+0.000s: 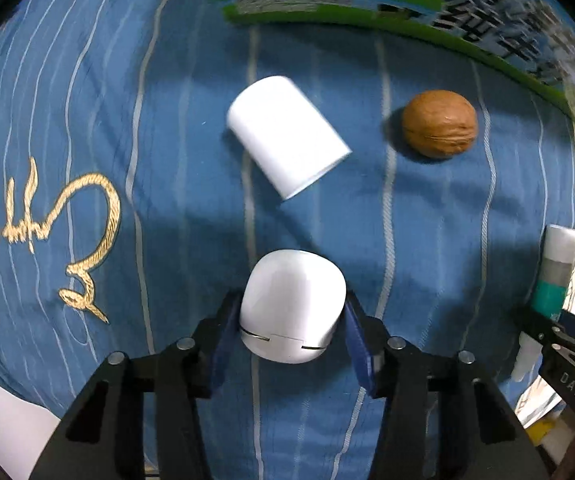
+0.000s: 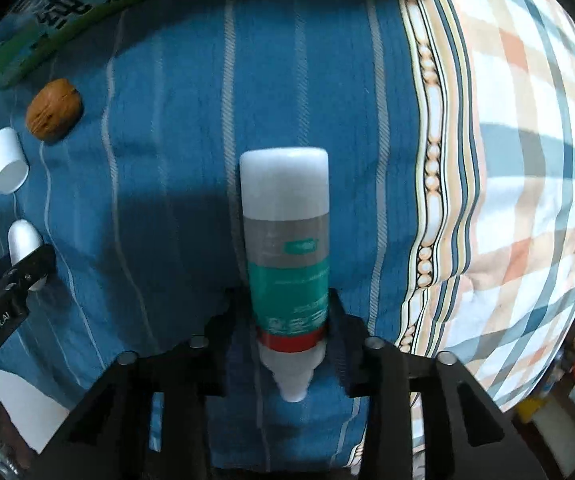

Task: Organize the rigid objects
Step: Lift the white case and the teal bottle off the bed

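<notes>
Between the fingers, left: left gripper closed onto a white earbud case; blue pads press its two sides near the lid seam, rounded end pointing away. Side grip likely chosen because the shell is smooth and rounded.

Between the fingers, right: right gripper closed around a bottle, pinched low on the teal label just above the red ring; white nozzle points back toward the wrist, white base forward. Hold sits near the narrow end, so the long body sticks out ahead; judged prone to swivel if moved fast.

Contact with bed: cannot tell whether either held item is lifted clear of the blue striped sheet or resting on it.

Ahead of left fingers: white cap, lying on its side, open end toward lower right, apart from the case. Walnut just right of it, not touching.

Far edge: green printed box lies along the back; a possible destination, unconfirmed.

Right side: plaid quilt borders the sheet.

Task state (judgement): two items in hand, cap and walnut loose and ungrouped; sorting appears midway.

Handling note: walnut round, may roll on soft bedding.
</notes>
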